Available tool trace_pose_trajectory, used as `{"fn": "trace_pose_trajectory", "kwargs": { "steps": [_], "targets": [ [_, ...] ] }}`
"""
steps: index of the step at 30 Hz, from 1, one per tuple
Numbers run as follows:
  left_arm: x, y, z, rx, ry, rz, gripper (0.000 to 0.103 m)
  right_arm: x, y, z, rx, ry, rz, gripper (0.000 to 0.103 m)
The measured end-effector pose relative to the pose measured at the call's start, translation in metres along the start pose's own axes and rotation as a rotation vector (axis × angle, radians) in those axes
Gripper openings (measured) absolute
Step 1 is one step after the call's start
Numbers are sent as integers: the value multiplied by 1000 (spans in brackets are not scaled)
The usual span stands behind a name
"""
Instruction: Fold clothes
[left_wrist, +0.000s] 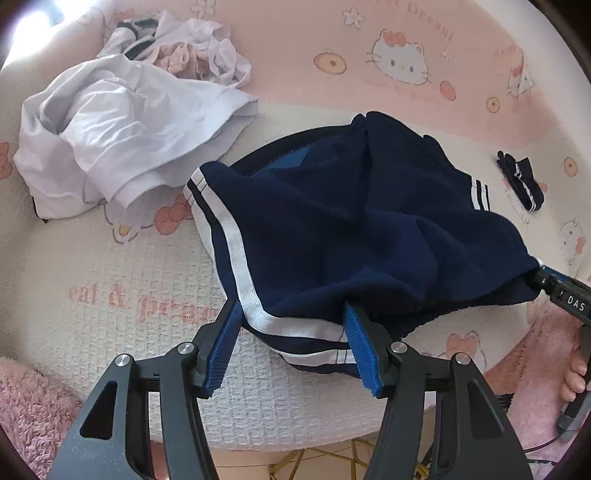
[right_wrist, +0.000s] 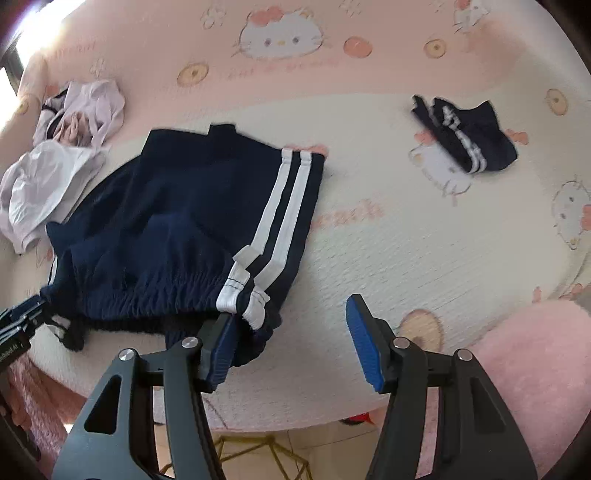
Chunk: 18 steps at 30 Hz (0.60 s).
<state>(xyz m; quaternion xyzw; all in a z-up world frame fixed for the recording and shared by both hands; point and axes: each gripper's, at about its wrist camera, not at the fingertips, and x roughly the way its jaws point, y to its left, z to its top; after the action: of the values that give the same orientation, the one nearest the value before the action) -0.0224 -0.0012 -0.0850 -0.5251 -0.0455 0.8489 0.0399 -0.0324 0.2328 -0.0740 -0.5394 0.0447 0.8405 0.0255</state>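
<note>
Navy shorts (left_wrist: 351, 229) with white side stripes lie rumpled on the cartoon-cat table cloth (left_wrist: 110, 280). My left gripper (left_wrist: 290, 314) is open, its blue pads either side of the shorts' striped near corner without squeezing it. In the right wrist view the shorts (right_wrist: 177, 221) show their gathered waistband nearest me. My right gripper (right_wrist: 291, 310) is open; its left finger (right_wrist: 219, 347) touches the waistband's striped end and bare cloth lies between the pads. Each gripper also shows at the other view's edge, the right gripper (left_wrist: 539, 277) and the left gripper (right_wrist: 37, 306), both at the shorts' corners.
A heap of white and pale pink clothes (left_wrist: 122, 122) lies at the far left. A small folded navy striped garment (right_wrist: 469, 140) lies at the far right. Pink fluffy fabric (right_wrist: 535, 369) borders the table's near edge, with floor and gold wire legs below. A person's fingers (left_wrist: 576, 376) hold the right gripper's handle.
</note>
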Motion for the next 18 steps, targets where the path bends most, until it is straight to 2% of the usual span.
{"fn": "trace_pose_trajectory", "kwargs": {
  "steps": [1, 2, 3, 5, 7, 9, 11, 12, 13, 14, 16, 18],
  "targets": [
    [-2, 0, 1, -4, -5, -19, 59, 2, 0, 0, 2, 10, 16, 59],
    [-4, 0, 1, -19, -7, -69, 59, 5, 0, 0, 13, 31, 58, 59],
    [-5, 1, 1, -30, -6, -102, 59, 10, -3, -1, 40, 68, 132, 59],
    [-7, 3, -1, -57, 14, -214, 59, 21, -8, -6, 100, 145, 274, 59],
    [-1, 0, -4, -47, 49, -227, 59, 35, -13, -11, 115, 208, 355, 59],
    [10, -5, -7, -16, 94, -171, 59, 48, -7, -15, 76, 262, 321, 62],
    [18, -10, -8, 3, 108, -143, 59, 54, 4, -16, 32, 267, 272, 64],
    [20, -11, -7, 6, 101, -138, 52, 53, 10, -16, 10, 248, 256, 55],
    [18, -13, -6, 11, 83, -130, 32, 51, 15, -15, -12, 225, 243, 45],
    [14, -14, -4, 12, 60, -125, 25, 48, 17, -13, -29, 200, 234, 32],
    [2, -10, 0, -9, 7, -151, 22, 38, 13, -11, -16, 145, 220, 24],
    [-12, -1, 3, -48, -43, -195, 21, 25, 5, -9, 20, 86, 238, 23]
  ]
}}
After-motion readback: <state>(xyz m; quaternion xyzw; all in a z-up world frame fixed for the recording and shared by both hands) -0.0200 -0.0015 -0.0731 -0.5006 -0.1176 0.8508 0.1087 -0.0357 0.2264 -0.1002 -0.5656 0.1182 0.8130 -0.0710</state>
